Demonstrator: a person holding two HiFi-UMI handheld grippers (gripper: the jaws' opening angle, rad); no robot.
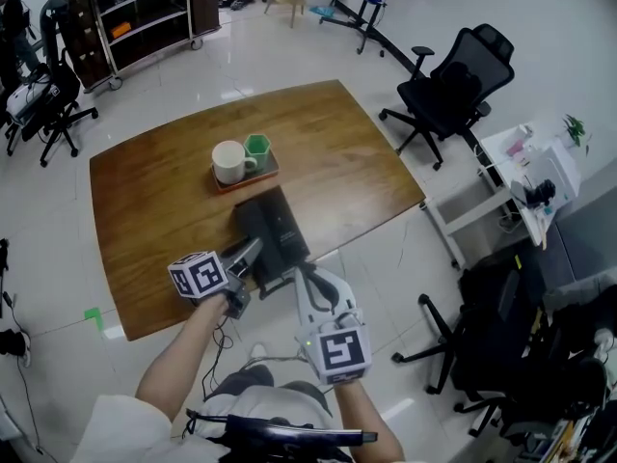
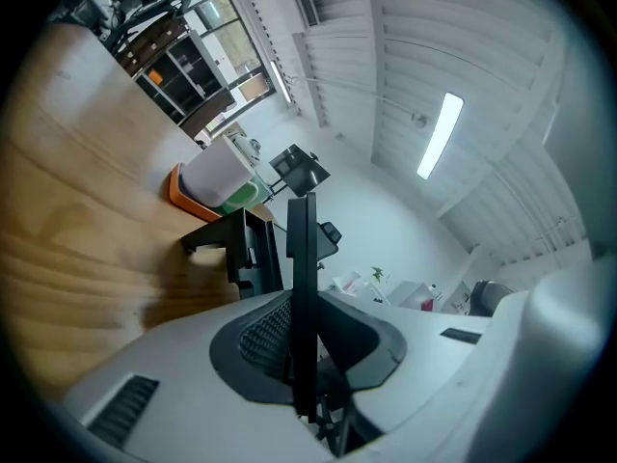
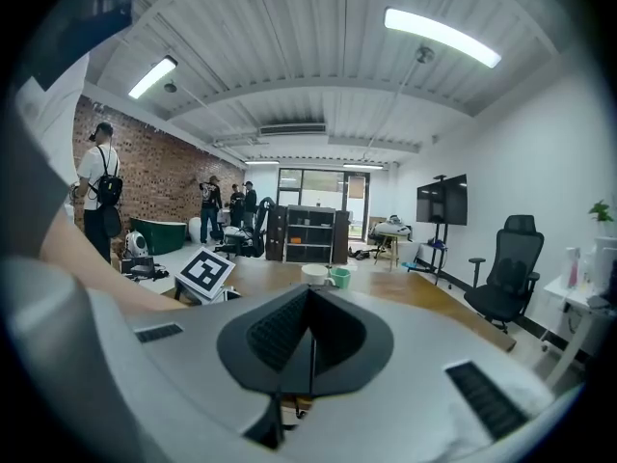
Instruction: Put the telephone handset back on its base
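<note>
The black telephone base [image 1: 277,228] lies on the wooden table [image 1: 154,210] near its front edge. My left gripper [image 1: 253,251] reaches over the base's near-left corner, rolled onto its side. Its pads are shut on a flat black piece, apparently the handset [image 2: 302,249] seen edge-on. Past it, the left gripper view shows the base [image 2: 229,244]. My right gripper [image 1: 305,276] hovers just off the table edge beside the phone and points at it. Its jaws are shut with nothing between them [image 3: 310,350]. In the head view the handset's shape merges with the dark base.
Behind the phone, an orange tray [image 1: 223,187] holds a white mug [image 1: 229,162] and a green cup [image 1: 257,148]. A black office chair [image 1: 453,90] stands right of the table and a shelf unit [image 1: 145,13] far left. People [image 3: 99,196] stand across the room.
</note>
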